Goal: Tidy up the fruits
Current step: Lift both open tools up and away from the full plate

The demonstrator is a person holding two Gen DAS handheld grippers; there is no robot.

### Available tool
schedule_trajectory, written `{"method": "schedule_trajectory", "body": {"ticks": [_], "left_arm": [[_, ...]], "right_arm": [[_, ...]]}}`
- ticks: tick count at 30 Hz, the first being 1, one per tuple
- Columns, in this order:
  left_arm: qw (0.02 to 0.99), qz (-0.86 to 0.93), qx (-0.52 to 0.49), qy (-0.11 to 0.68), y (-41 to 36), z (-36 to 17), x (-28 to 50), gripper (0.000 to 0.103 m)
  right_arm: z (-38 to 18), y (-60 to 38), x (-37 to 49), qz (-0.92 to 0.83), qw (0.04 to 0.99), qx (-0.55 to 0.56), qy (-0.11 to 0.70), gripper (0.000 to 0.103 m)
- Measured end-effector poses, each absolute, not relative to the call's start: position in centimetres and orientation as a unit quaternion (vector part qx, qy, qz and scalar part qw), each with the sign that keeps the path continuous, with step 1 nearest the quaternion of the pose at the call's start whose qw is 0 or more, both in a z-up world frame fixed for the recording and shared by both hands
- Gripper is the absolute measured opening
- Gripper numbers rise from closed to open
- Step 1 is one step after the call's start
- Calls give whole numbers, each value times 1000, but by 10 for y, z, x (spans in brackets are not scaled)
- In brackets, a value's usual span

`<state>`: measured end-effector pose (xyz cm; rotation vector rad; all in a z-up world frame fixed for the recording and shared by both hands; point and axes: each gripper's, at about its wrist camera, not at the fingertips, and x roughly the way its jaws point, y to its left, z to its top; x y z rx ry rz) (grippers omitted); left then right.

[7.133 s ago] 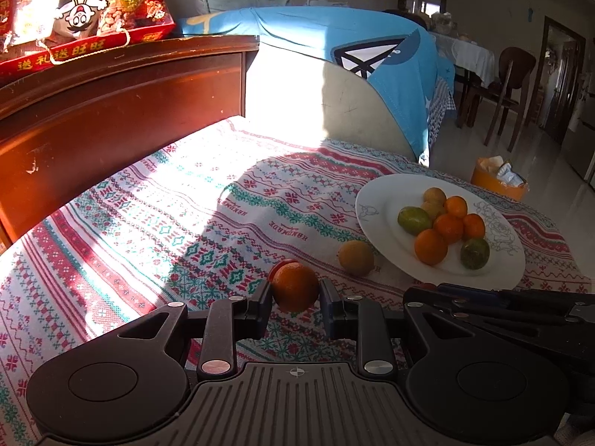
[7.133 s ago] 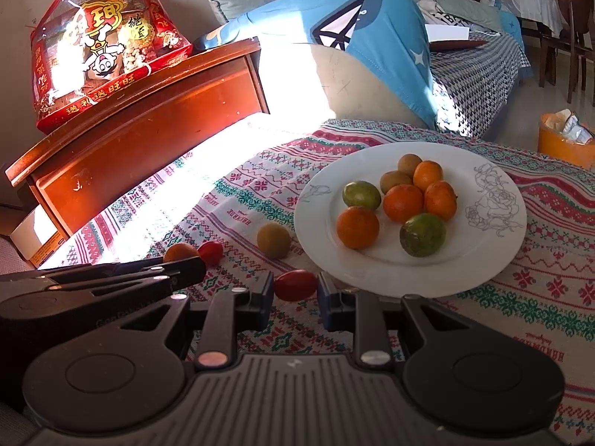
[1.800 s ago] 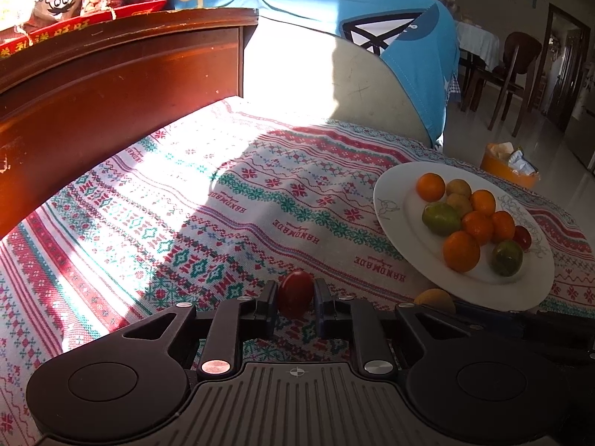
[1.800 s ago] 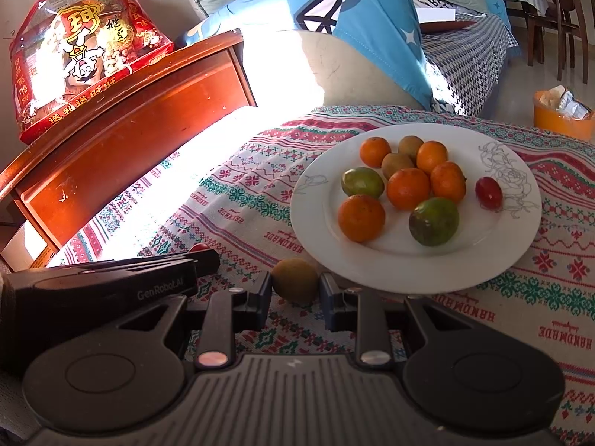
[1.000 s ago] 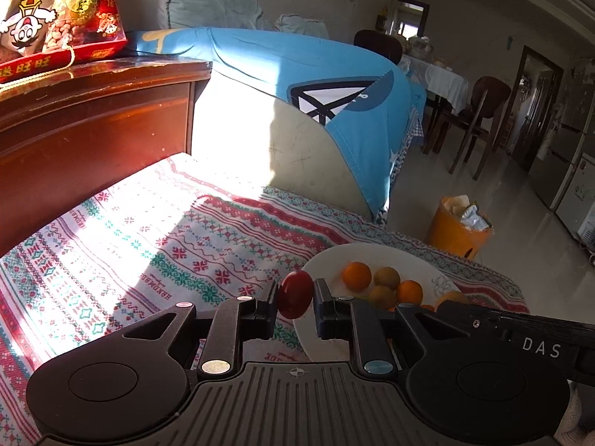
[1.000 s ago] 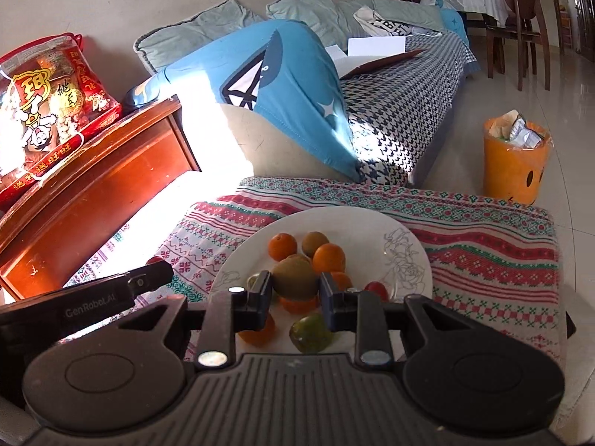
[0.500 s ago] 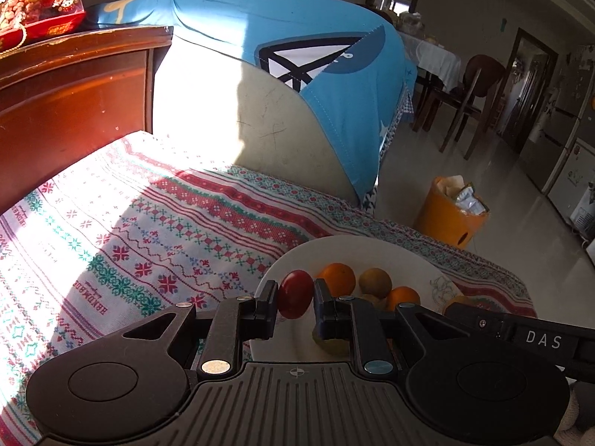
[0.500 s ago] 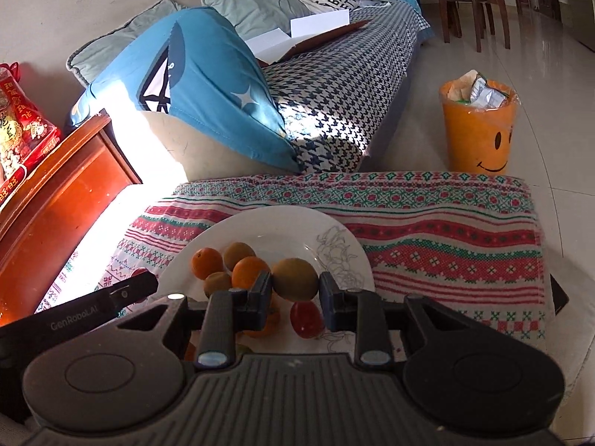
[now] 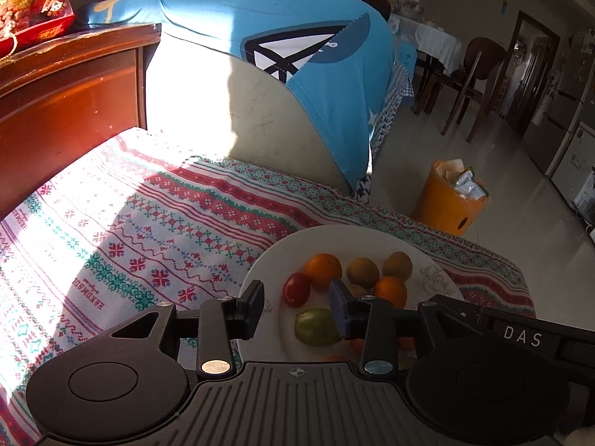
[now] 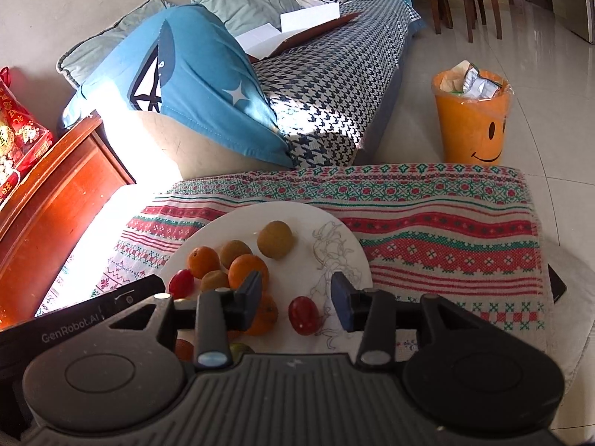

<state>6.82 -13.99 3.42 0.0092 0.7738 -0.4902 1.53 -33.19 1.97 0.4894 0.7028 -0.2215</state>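
A white plate (image 9: 372,238) sits on the patterned tablecloth and holds several fruits. In the left wrist view my left gripper (image 9: 297,303) hangs open over the plate's near left side. A red tomato (image 9: 296,289) lies on the plate between its fingers, free of both. Behind the tomato are an orange (image 9: 322,270) and a brown fruit (image 9: 362,271), and a green fruit (image 9: 316,326) lies closer to me. In the right wrist view my right gripper (image 10: 297,303) is open above the plate (image 10: 316,230), with another red tomato (image 10: 303,315) lying below it. A round brown fruit (image 10: 275,239) rests alone further back.
An orange smiley bin (image 10: 472,122) stands on the floor beyond the table's far edge. A red-brown wooden cabinet (image 9: 67,111) borders the table on the left. A sofa with a blue cloth (image 10: 193,74) lies behind. The tablecloth (image 10: 446,245) stretches right of the plate.
Both grippers have opened over the plate. The left let go of the red tomato and the right let go of the brown fruit. Both fruits now lie on the plate.
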Motion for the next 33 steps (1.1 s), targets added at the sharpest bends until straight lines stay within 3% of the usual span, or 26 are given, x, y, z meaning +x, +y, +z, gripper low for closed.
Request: {"method": "schedule_trajectory", "body": {"ticks": [5, 10, 14, 20, 22, 33], "left_arm": [[894, -226, 18, 386, -138, 46, 58, 54], [889, -212, 34, 404, -135, 58, 48, 58], [884, -202, 55, 418, -133, 63, 39, 67], [875, -176, 83, 443, -134, 62, 32, 68], [870, -166, 90, 455, -134, 62, 32, 73], [852, -119, 100, 499, -132, 44, 36, 79]], "right_arm": [[31, -322, 8, -105, 909, 201, 351, 49], [41, -317, 0, -110, 902, 185, 373, 58], [47, -317, -6, -120, 890, 187, 398, 72], [47, -315, -12, -138, 873, 169, 437, 80], [45, -315, -11, -146, 867, 167, 447, 82], [35, -308, -4, -163, 857, 154, 464, 86]]}}
